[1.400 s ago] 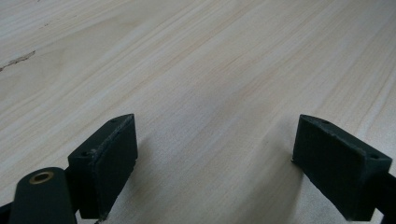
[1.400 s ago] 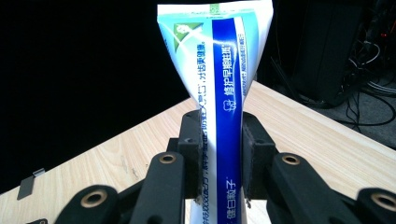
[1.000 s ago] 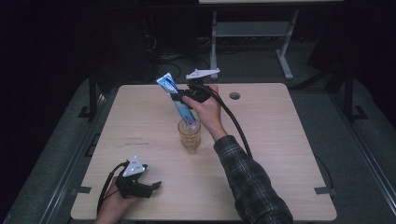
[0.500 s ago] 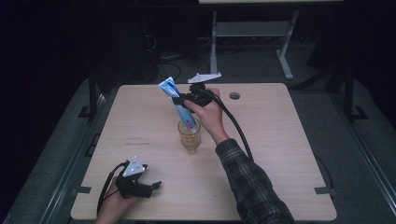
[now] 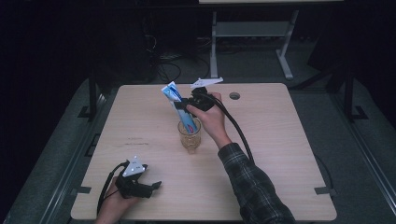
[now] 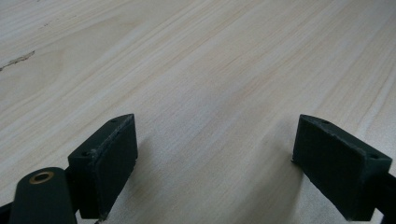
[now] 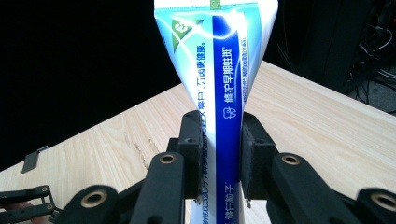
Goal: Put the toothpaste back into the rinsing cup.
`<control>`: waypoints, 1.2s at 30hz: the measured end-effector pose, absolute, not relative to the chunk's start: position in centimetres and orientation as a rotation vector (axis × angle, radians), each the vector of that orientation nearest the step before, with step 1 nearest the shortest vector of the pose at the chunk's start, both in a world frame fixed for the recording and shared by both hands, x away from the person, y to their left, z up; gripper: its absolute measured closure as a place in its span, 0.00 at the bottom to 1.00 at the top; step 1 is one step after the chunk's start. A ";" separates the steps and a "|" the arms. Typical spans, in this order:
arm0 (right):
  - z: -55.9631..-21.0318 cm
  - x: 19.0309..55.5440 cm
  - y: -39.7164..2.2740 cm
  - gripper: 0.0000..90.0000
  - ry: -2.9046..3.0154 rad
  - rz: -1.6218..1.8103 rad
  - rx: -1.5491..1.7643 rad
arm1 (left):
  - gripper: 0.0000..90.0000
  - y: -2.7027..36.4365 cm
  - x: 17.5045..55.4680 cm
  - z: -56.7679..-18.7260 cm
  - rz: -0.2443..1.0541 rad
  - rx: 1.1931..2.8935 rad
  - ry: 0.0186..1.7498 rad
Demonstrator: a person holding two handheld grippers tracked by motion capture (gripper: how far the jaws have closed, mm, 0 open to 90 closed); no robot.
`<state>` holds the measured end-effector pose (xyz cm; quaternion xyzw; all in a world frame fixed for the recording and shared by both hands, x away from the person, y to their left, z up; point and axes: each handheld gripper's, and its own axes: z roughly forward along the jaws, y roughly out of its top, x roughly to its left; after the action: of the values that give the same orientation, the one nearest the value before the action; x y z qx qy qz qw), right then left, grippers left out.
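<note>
A blue and white toothpaste tube [image 5: 180, 109] stands tilted with its lower end inside a clear glass cup [image 5: 189, 136] in the middle of the wooden table [image 5: 280, 140]. My right gripper [image 5: 187, 101] is shut on the tube above the cup. In the right gripper view both pads press on the toothpaste tube [image 7: 224, 102], and the right gripper [image 7: 220, 161] points along it. My left gripper [image 5: 156, 185] rests near the table's front left edge, held by a hand. In the left gripper view the left gripper [image 6: 215, 158] stands open over bare wood, nothing between its pads.
A round cable hole [image 5: 234, 95] sits in the table's far right part. A white desk frame [image 5: 252, 32] stands on the floor behind the table. Dark floor surrounds the table.
The tube and my right gripper have shifted slightly, with the tube standing a little more upright in the cup. The left gripper has stayed still.
</note>
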<state>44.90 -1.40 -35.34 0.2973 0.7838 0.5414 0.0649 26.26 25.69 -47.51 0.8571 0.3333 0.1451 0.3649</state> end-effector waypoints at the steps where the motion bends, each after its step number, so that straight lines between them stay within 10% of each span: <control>1: -35.4 44.9 -1.5 0.81 2.368 1.634 0.899 | 0.15 25.7 26.3 -47.5 0.373 2.205 0.857; 36: -38.0 43.2 -3.0 0.82 2.414 1.573 0.898 | 0.15 25.7 26.3 -47.5 0.376 2.205 0.857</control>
<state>43.23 -2.96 -38.00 0.2968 0.7983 0.5204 0.0618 26.26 25.70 -47.51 0.8573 0.3330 0.1460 0.3644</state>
